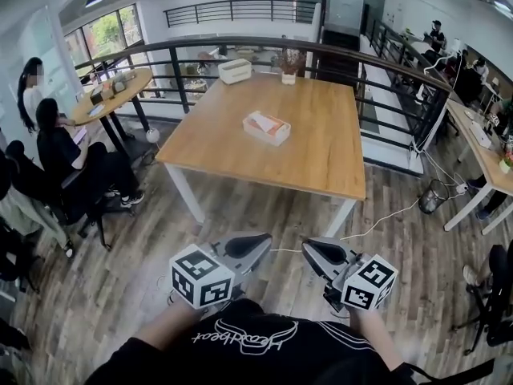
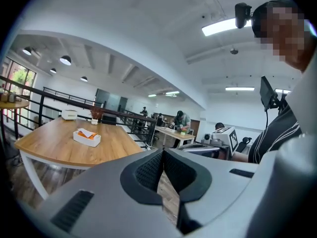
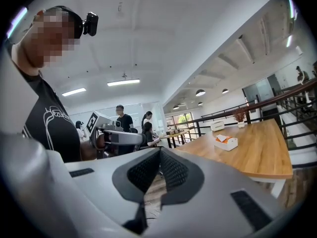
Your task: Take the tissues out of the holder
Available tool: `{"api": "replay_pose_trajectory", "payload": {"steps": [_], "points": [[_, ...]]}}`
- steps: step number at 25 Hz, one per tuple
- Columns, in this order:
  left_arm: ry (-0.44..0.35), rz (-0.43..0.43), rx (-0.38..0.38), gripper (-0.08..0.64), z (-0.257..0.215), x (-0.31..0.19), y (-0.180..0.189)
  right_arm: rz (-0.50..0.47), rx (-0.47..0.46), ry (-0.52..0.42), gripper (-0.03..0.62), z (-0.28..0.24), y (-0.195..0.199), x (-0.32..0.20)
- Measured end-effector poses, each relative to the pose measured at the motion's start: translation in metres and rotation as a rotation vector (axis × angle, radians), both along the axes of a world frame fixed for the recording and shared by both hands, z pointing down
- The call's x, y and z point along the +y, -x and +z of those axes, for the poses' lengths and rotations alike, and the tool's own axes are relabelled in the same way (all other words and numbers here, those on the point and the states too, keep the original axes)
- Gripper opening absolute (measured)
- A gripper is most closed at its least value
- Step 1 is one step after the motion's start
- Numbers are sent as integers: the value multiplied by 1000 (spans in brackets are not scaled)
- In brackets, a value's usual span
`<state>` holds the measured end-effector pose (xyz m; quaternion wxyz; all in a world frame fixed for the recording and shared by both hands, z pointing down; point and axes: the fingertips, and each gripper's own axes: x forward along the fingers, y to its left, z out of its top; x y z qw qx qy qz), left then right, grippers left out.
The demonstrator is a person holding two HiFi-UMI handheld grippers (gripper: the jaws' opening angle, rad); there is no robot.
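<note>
Two grippers: left gripper (image 2: 162, 155) & right gripper (image 3: 159, 152), each w/ jaws pressed together, nothing between; both held low by the person's body, 6 o'clock in head view.
Tissue holder (image 1: 267, 128): white tray mid-table, 12 o'clock from grippers, well apart; tissues (image 1: 260, 122) lie inside, a white sheet on top.
Stage: judged not begun; approach to come.
Risk 1: holder looks light & unanchored; pulling the tissues w/ one gripper may drag or lift it unless the other pins its rim.
Risk 2: shut jaws would push the sheet, not pinch it; must spread first.
Risk 3: thin sheet may tear.
Surface: wooden table (image 1: 321, 155), bare round holder; white box (image 1: 235, 70) & vase (image 1: 288, 64) at far edge.
Room: wood floor (image 1: 240, 207); black railing (image 1: 184, 54) beyond table; cable (image 1: 385, 215) at 3 o'clock; seated person (image 1: 60, 147) at 9 o'clock.
</note>
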<state>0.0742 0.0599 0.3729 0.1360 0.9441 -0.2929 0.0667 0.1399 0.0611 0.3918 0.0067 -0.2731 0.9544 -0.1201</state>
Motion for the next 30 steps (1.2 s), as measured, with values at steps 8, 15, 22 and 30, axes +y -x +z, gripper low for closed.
{"api": "replay_pose_trajectory", "payload": {"steps": [8, 15, 22, 30], "points": [[33, 2, 12, 12, 13, -52, -2, 0, 18, 10, 15, 10, -3, -45], [53, 38, 12, 11, 22, -127, -4, 26, 19, 29, 17, 17, -1, -120], [94, 45, 19, 12, 31, -230, 14, 33, 15, 64, 16, 25, 16, -221], [131, 46, 17, 11, 44, -378, 46, 58, 8, 111, 17, 34, 46, -367]]}}
